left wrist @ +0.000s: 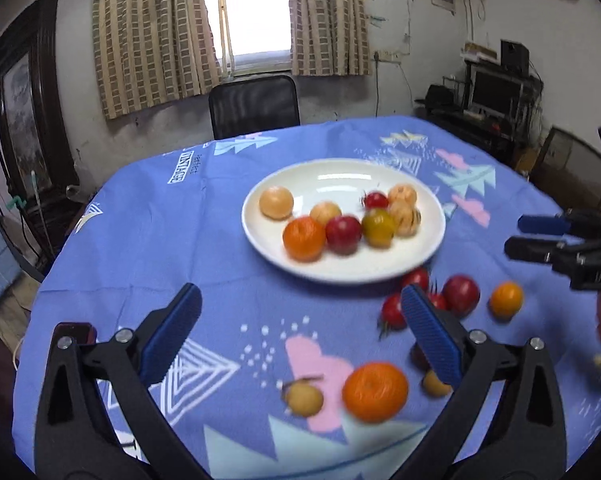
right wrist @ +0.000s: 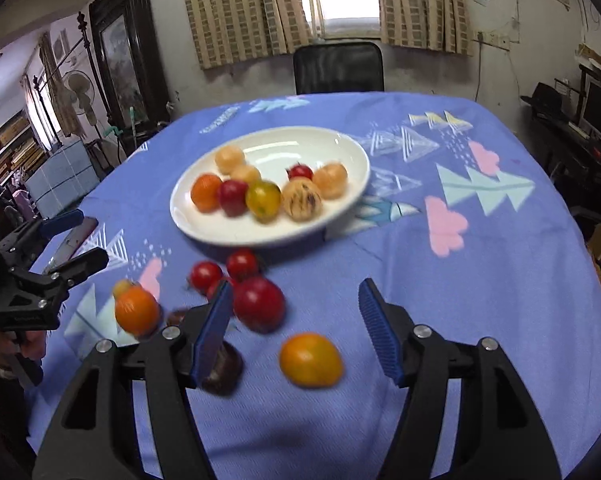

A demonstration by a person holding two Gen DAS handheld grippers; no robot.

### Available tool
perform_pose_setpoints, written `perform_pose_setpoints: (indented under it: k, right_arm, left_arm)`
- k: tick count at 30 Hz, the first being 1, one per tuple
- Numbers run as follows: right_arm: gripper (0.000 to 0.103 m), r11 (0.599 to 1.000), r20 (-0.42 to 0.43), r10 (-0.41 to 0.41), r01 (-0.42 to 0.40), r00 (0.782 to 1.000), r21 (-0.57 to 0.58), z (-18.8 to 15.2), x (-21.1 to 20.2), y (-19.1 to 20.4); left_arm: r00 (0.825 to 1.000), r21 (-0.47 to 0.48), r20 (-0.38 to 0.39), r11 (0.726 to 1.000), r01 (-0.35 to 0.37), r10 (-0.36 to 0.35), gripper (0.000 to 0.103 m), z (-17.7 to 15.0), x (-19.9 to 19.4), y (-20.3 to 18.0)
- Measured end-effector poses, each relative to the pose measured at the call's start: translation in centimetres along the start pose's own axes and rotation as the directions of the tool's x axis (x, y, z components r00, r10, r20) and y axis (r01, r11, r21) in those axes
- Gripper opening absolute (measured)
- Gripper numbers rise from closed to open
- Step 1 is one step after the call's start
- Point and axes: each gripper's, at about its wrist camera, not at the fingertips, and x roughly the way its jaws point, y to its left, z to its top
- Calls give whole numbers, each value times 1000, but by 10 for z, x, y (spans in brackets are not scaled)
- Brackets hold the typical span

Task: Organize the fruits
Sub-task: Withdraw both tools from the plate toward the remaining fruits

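Note:
A white plate [left wrist: 340, 176] [right wrist: 284, 136] mid-table holds several fruits: oranges, red ones, pale yellow ones. Loose fruits lie on the blue cloth in front of it. My left gripper [left wrist: 300, 290] is open above the cloth; a large orange [left wrist: 374, 392] and a small yellow fruit [left wrist: 302, 399] lie between its fingers. My right gripper [right wrist: 295, 284] is open too, with a red plum [right wrist: 258, 308] and an orange [right wrist: 310, 360] between its fingers. Its left finger partly hides a dark brown fruit [right wrist: 224, 372]. Cherry tomatoes [right wrist: 204, 276] cluster near the plate. Neither gripper holds anything.
A black chair [left wrist: 254, 106] stands at the table's far edge. A dark phone-like object [left wrist: 74, 332] lies near the left edge. A desk with a monitor [left wrist: 496, 92] is off to the right. The cloth's right side [right wrist: 480, 260] is bare.

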Motion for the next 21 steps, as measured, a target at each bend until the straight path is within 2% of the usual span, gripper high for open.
perform_pose_setpoints:
  k: [3,5,7,10,21]
  right_arm:
    - [65,999,-27,-2,3,1000,33,-13,5,-8]
    - [65,1000,-49,-16,18,999,24,-18,10,-8]
    - [65,999,-59,-23,25,998,25,-21,14,-7]
    - [65,1000,-66,12,-10,998,30,-23,17,-6]
    - [63,1000,-95,2,-2,995,3,-27,27,-2]
  left_arm:
    - [996,-19,-34,997,80,-81,101,-17,1,-1]
    - [993,-13,-48,994,105,-105,101,-23,1,-4]
    - [995,21,-49,996,91,-90,101,-30,0,-9]
    - [994,46,-60,994,97,-94,101,-37,1,-15]
    - [984,10,-93,988,156,-154,101,-42,7,-12]
